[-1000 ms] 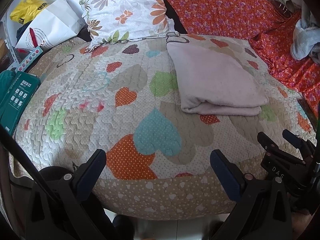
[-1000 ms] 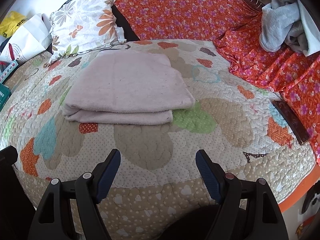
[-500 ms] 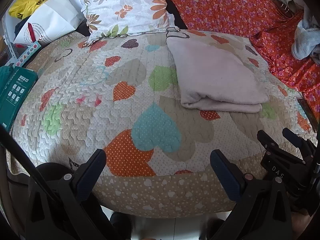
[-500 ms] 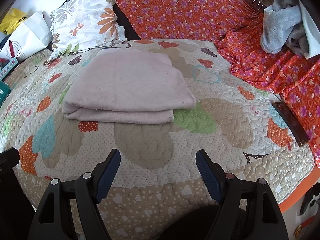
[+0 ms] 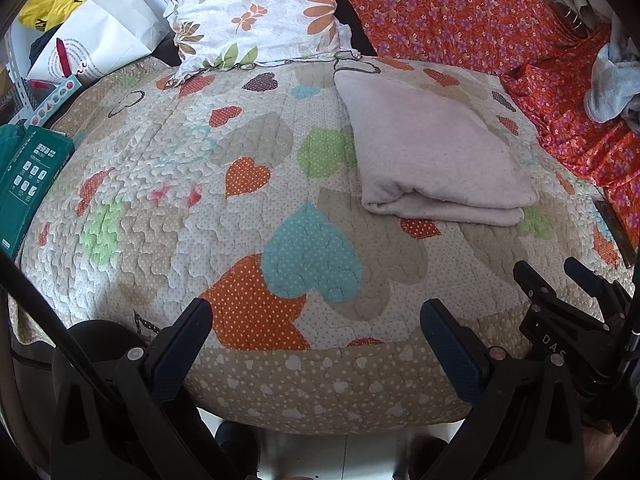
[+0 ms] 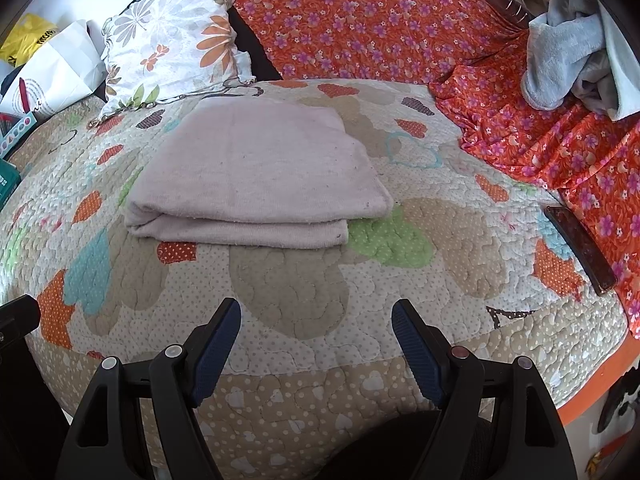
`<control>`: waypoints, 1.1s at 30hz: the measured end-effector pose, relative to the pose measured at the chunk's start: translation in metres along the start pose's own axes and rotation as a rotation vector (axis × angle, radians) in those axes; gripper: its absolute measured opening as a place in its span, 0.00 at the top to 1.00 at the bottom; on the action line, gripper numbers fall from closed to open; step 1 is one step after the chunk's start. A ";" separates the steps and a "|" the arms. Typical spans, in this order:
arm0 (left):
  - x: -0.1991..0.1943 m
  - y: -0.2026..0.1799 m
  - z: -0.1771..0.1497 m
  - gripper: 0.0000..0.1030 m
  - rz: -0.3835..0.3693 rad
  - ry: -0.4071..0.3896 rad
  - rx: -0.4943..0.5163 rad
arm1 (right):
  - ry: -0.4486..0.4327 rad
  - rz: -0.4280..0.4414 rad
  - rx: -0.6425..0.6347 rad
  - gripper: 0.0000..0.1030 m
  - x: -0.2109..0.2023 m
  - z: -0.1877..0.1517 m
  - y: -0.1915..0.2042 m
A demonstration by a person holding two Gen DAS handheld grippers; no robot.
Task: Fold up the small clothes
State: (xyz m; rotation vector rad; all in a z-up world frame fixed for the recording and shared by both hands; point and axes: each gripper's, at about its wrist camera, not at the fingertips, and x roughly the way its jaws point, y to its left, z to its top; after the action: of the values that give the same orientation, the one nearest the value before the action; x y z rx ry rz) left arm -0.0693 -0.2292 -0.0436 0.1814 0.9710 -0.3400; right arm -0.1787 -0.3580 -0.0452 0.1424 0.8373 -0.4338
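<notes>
Your left claw (image 5: 314, 322) hangs released at the near edge of the bed, its two blue-padded fingers (image 5: 448, 350) spread wide with nothing between them. Your right claw (image 6: 316, 322) is likewise released and empty, fingers apart over the quilt's (image 6: 288, 288) beige border.

The pale pink cloth (image 6: 256, 172) lies folded into a neat rectangle on the heart-patterned quilt, its layered folded edge facing you. From the right wrist view it sits straight ahead of the claw, apart from both fingers. From the left wrist view the same cloth (image 5: 432, 152) lies ahead and to the right, well away from that claw.

Behind the cloth a flowered pillow (image 6: 172, 44) leans at the head of the bed, just beside an orange floral sheet (image 6: 360, 20). A grey fleece heap (image 6: 568, 44) rests on that sheet at far right. A dark phone (image 6: 580, 248) lies on the quilt's right edge. A green box (image 5: 28, 176) sits at the left side, near a white paper bag (image 5: 100, 40).
</notes>
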 end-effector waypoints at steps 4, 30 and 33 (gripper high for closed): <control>0.002 -0.001 -0.002 0.00 -0.002 0.007 -0.007 | -0.001 0.000 -0.007 0.20 0.001 0.000 -0.001; 0.008 -0.002 -0.002 0.00 -0.011 0.031 -0.018 | 0.004 -0.009 -0.039 0.18 0.005 0.001 -0.002; 0.010 -0.003 -0.003 0.00 -0.021 0.042 -0.021 | 0.005 -0.010 -0.039 0.18 0.005 0.001 -0.002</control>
State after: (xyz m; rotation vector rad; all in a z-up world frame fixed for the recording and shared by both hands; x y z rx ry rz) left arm -0.0676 -0.2333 -0.0539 0.1601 1.0181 -0.3463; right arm -0.1758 -0.3614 -0.0479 0.1032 0.8512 -0.4269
